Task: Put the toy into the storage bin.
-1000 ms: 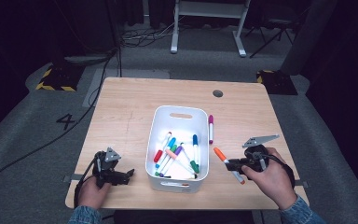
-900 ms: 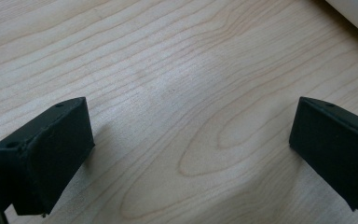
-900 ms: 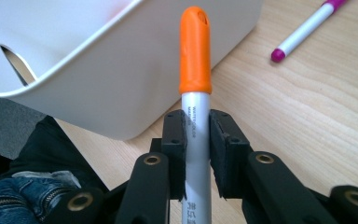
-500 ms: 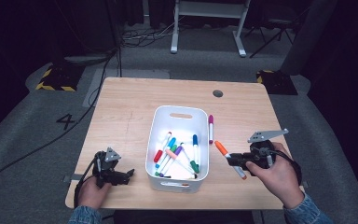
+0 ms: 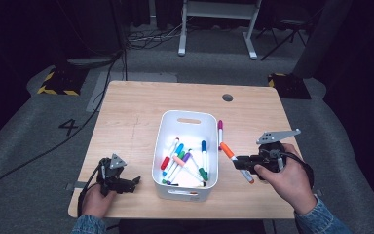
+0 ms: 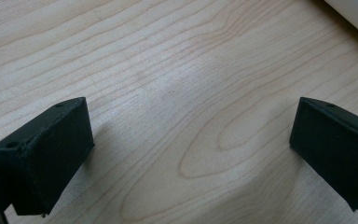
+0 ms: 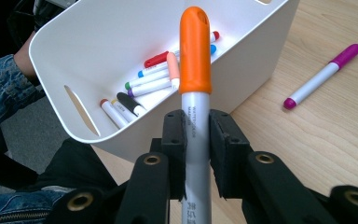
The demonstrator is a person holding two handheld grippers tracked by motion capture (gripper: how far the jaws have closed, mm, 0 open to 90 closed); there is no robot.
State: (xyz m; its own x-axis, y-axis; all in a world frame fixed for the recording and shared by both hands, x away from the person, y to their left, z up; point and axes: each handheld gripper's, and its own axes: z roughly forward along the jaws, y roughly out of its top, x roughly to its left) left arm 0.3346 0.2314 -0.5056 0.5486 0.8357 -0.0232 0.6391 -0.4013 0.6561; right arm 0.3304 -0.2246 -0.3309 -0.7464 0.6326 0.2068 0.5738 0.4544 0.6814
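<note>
The right claw [image 7: 196, 140] holds an orange-capped marker [image 7: 195, 84] between its two black jaws, which press on the grey barrel just under the cap. The cap is bright orange and rounded at the top, and small dark print runs along the pale grey body; the letters are too small to read surely. In the high view this marker [image 5: 235, 162] lies slanted in the right claw [image 5: 240, 162], with the orange end pointing toward the white bin [image 5: 168, 127] and the other end toward the near edge of the bench [image 5: 126, 117]. The right hand [image 5: 285, 178] grips the tool from behind, and a denim sleeve [image 5: 321, 222] covers the forearm. The bin stands in the middle of the bench, just beside the held marker, and it has a slot handle in its far wall. Inside it lie several markers with caps of different colours: red [image 5: 165, 163], blue [image 5: 203, 146], green [image 5: 202, 174], purple [image 5: 186, 157] and a pale pink one [image 5: 177, 160]. A magenta-capped marker [image 5: 219, 132] rests on the bench, close along the right wall of the bin, apart from the claw. In the right gripper view the same marker [image 7: 321, 77] lies on the wood, and its body is white. The left claw [image 6: 191, 149] is wide open above bare wood, with nothing between its jaws, and a corner of the white bin [image 6: 354, 14] shows at the top right. In the high view the left claw [image 5: 131, 184] sits near the front left corner of the bench, held by the left hand [image 5: 96, 199].
</note>
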